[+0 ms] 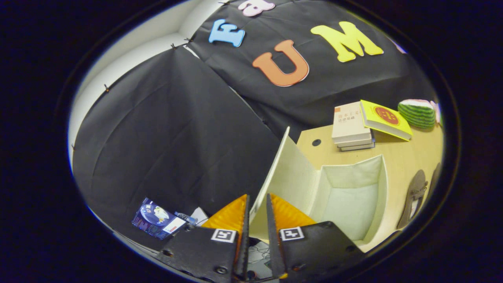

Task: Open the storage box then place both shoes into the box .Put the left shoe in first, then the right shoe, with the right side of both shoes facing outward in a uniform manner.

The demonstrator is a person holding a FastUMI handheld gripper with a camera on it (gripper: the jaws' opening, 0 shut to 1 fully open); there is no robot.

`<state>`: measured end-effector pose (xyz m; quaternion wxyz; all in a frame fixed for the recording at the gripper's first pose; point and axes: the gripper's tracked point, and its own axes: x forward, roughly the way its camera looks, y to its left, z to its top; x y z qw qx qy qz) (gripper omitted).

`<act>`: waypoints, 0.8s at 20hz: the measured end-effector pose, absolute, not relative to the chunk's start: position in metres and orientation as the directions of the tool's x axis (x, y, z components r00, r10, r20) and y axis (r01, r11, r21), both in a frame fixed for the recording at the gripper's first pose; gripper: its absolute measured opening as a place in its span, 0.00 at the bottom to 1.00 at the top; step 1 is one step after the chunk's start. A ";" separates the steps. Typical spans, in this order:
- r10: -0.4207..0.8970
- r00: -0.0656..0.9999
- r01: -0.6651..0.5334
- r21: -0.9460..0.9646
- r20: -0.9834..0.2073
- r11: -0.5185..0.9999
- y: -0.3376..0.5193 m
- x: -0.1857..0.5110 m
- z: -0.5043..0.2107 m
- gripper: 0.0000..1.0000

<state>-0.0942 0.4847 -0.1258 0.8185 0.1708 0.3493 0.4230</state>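
The counter (397,157) is seen carrying the open storage box (349,196), its cavity facing upward. Its raised lid (285,173) is gripped at the edge by the narrowed tongs (257,208). A shoe (412,198) lies lengthwise beside the box.

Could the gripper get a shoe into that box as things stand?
Probably not yet: the gripper is closed on the box's raised lid. The box lies open and empty, and the shoe sits untouched beside it.
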 end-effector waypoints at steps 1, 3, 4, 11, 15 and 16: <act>0.800 0.420 -0.580 0.552 -0.427 0.599 0.482 -0.093 -0.125 0.43; 0.766 0.483 -0.590 0.489 -0.424 0.642 0.473 -0.086 -0.123 0.58; 0.749 0.511 -0.593 0.458 -0.421 0.662 0.467 -0.082 -0.121 0.66; 0.601 0.708 -0.566 0.211 -0.370 0.797 0.395 -0.058 -0.100 0.93; 0.524 0.782 -0.515 0.124 -0.337 0.848 0.338 -0.052 -0.086 0.93; 0.494 0.800 -0.489 0.108 -0.341 0.866 0.320 -0.047 -0.085 0.93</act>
